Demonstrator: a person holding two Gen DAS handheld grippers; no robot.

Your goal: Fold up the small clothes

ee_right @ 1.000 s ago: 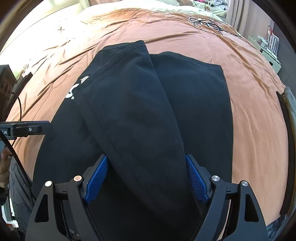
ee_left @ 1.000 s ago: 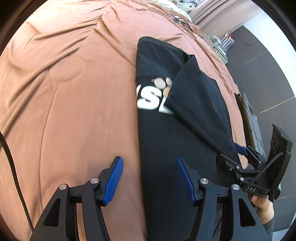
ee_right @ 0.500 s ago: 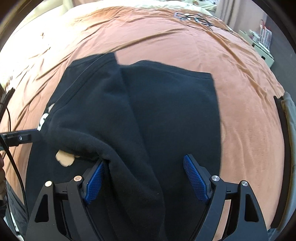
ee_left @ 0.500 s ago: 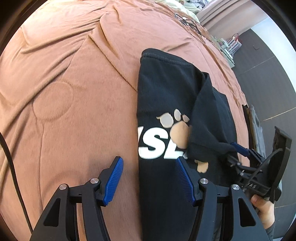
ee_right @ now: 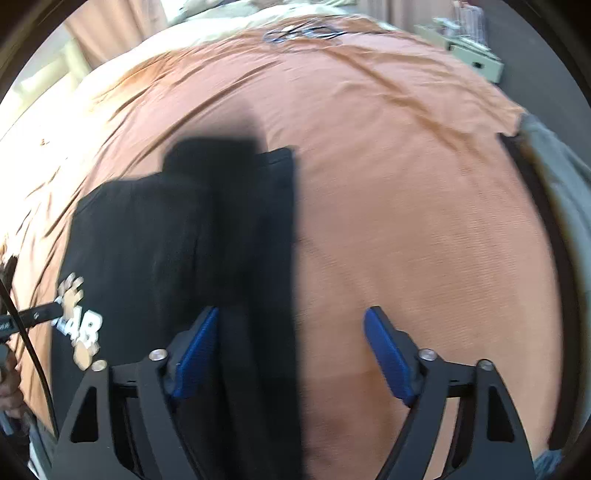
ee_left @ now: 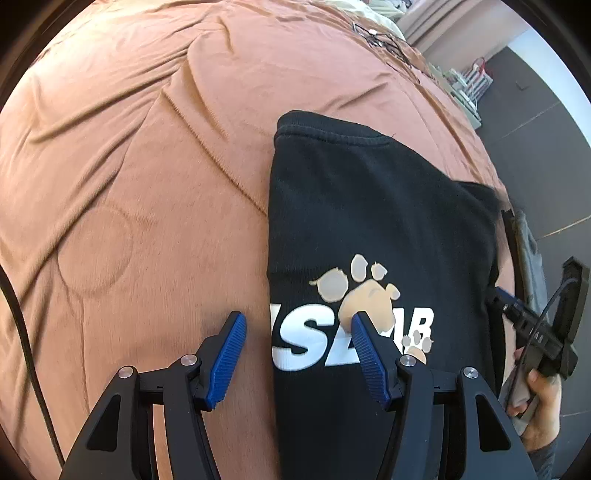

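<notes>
**Shirt lies flat on the bed, both grippers open over it**

Shirt (ee_left: pixel 369 221) edges sit between both sets of jaws, and neither pair presses on cloth. The left gripper (ee_left: pixel 297 354) holds its blue pads moderately apart above the garment's left border: the left pad hangs over bare bedspread (ee_left: pixel 147 166), the right pad over the white lettering and tan paw print (ee_left: pixel 365 295) on the chest. Nothing is gripped there.

The right gripper (ee_right: pixel 290 354) has its jaws closing, yet they stand wide. The shirt's right border runs between them, close to the left pad; the right pad hangs over bare bedspread. The view is blurred, so I cannot tell whether the left pad touches the cloth, but no fabric is pinched.

Outward from the left jaws, the black shirt stretches from 6 o'clock up toward 12 o'clock, its stitched hem lying at about 1 o'clock. The print sits near the middle, just above the right pad. At 3 to 4 o'clock the right gripper shows from the side, with a hand (ee_left: pixel 535 406) wrapped around its handle. A black cable (ee_left: pixel 22 332) curves along 8 o'clock.

Outward from the right jaws, the shirt fills 7 to 11 o'clock, and the rust-coloured bedspread spreads from 12 to 5 o'clock. A tangle of dark cord (ee_right: pixel 299 31) lies at 12 o'clock.
</notes>
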